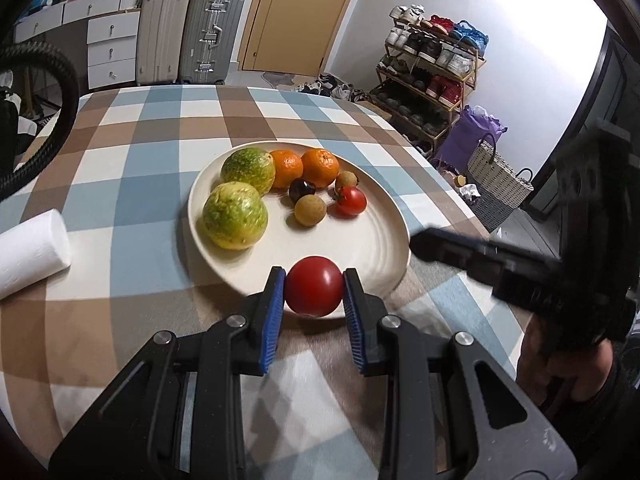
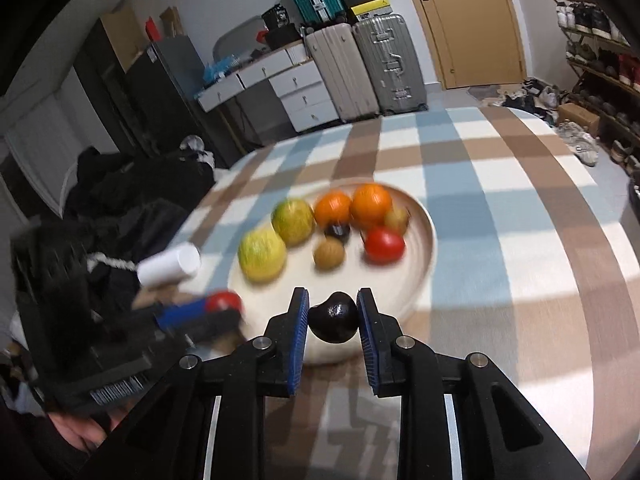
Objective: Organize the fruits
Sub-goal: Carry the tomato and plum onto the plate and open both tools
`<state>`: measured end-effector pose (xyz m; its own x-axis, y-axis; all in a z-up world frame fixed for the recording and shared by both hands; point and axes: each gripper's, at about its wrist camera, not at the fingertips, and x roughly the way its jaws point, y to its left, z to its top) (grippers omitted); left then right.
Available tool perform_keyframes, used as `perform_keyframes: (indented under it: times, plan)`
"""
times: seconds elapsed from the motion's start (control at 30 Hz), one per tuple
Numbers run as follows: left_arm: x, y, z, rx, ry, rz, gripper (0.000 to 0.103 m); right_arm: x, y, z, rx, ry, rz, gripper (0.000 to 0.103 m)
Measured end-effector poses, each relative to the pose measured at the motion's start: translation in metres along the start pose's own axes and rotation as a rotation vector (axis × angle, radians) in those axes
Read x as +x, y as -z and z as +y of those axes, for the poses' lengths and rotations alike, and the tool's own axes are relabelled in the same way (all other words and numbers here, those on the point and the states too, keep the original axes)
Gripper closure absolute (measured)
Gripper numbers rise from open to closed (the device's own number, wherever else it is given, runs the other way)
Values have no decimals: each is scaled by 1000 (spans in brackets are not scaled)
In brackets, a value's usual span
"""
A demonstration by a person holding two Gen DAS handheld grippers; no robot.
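A cream plate (image 1: 372, 240) on the checked tablecloth holds two green-yellow fruits (image 1: 235, 215), two oranges (image 1: 319, 167), two small brown fruits (image 1: 310, 210), a dark one (image 1: 301, 190) and a small tomato (image 1: 351, 200). My left gripper (image 1: 314, 289) is shut on a large red tomato (image 1: 314, 286) over the plate's near rim. My right gripper (image 2: 333, 316) is shut on a dark glossy fruit (image 2: 334, 317) at the near edge of the plate (image 2: 420, 276). The right wrist view is blurred. In it the left gripper (image 2: 216, 312) shows at lower left with the red tomato (image 2: 223, 301).
A white paper roll (image 1: 30, 254) lies on the table left of the plate. A black hose (image 1: 60, 92) curves at the far left. Suitcases (image 1: 188, 32), drawers, a door and a shoe rack (image 1: 432, 68) stand beyond the table. A person's hand (image 1: 560, 360) holds the right gripper.
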<state>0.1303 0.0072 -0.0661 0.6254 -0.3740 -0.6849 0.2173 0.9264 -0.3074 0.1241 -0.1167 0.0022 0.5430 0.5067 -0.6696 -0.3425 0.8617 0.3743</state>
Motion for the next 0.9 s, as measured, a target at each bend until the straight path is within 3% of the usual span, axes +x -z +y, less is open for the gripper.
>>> perform_keyframes:
  times: [0.4, 0.6, 0.9]
  plan:
    - [35, -30, -2, 16, -52, 12, 77, 56, -66, 8, -19, -94, 19, 78]
    - [52, -40, 3, 17, -52, 31, 77, 88, -67, 3, 15, -118, 80, 78]
    - [64, -50, 4, 19, -64, 22, 77, 103, -67, -2, 43, -122, 106, 77]
